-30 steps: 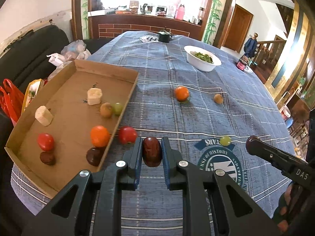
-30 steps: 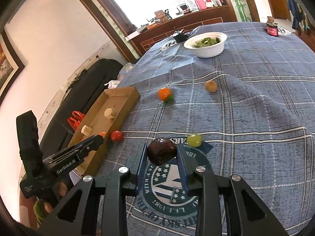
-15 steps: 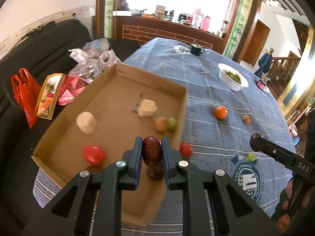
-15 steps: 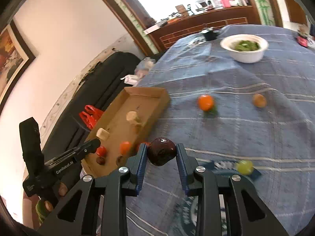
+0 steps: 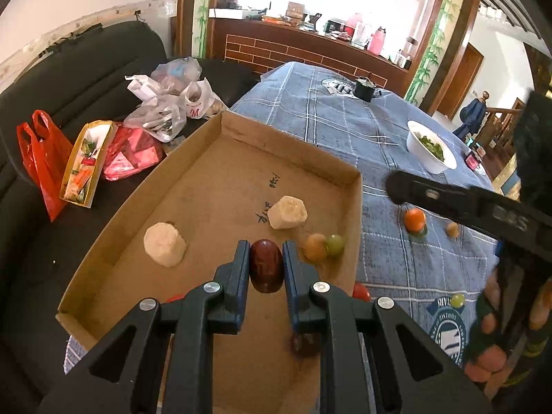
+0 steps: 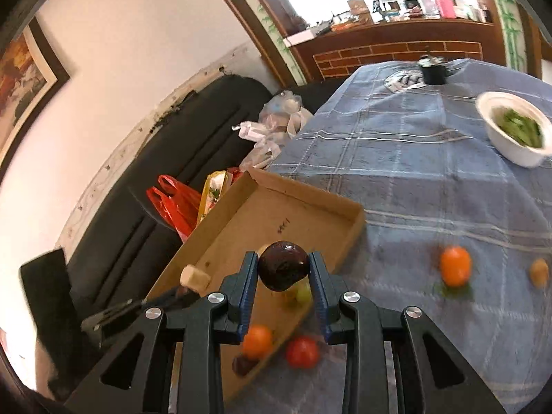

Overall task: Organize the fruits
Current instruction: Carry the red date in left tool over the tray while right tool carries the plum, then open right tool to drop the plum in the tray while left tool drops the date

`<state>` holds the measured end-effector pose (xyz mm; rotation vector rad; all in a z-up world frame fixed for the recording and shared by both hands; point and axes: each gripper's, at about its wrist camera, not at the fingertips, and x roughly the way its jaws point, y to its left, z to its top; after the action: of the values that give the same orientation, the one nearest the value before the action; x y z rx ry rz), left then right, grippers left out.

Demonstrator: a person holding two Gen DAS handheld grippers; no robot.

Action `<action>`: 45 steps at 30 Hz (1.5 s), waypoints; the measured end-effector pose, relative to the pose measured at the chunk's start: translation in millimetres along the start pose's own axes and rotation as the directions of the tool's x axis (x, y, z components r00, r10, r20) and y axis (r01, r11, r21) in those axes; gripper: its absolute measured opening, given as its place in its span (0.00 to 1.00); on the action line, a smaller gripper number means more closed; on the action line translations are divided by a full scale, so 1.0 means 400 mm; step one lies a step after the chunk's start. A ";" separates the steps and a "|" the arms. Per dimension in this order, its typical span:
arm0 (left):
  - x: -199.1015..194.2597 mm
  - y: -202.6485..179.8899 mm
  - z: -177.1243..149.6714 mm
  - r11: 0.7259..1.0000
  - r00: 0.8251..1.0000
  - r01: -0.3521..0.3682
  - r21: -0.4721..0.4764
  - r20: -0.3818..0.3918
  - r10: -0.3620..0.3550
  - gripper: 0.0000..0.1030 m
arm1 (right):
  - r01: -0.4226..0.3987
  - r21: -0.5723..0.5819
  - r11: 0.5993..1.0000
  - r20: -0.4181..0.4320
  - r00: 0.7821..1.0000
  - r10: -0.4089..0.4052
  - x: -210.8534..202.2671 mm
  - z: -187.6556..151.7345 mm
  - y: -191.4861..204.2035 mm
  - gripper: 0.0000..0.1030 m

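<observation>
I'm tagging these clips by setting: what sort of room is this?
Most likely a home dining or living area: a table under a blue plaid cloth, a black sofa with shopping bags, and a white bowl of greens.

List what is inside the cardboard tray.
Inside the cardboard tray: two pale chunks, an orange-yellow fruit, a green fruit, a dark fruit. The left gripper covers more.
</observation>
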<state>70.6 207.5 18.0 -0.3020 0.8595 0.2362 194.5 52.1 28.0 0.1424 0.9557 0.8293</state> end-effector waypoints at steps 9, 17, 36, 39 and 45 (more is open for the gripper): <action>0.101 -0.012 0.000 0.999 0.996 -0.034 0.001 -0.086 0.034 0.16 | 0.096 -0.046 0.994 -0.116 0.988 -0.100 0.203 0.053 -0.011 0.29; 0.153 -0.005 -0.024 0.999 0.985 -0.031 -0.017 -0.168 0.027 0.16 | 0.136 -0.097 0.986 -0.178 0.972 -0.151 0.287 0.035 -0.010 0.32; 0.020 -0.045 -0.033 0.998 0.998 -0.062 -0.027 -0.035 0.061 0.49 | 0.058 0.011 0.998 -0.066 0.996 -0.057 0.085 0.011 -0.053 0.41; -0.010 -0.059 -0.033 0.998 0.998 -0.064 -0.011 0.001 0.064 0.49 | 0.045 0.023 0.999 -0.054 0.998 -0.044 0.035 -0.015 -0.065 0.41; -0.046 -0.083 -0.042 1.000 1.000 -0.024 0.004 0.016 0.024 0.49 | 0.042 0.062 0.997 -0.015 0.999 -0.041 -0.073 -0.081 -0.105 0.41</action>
<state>57.9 169.0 27.5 -0.2855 0.8481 0.2589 184.6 -4.4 9.2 0.1707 0.9944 0.7631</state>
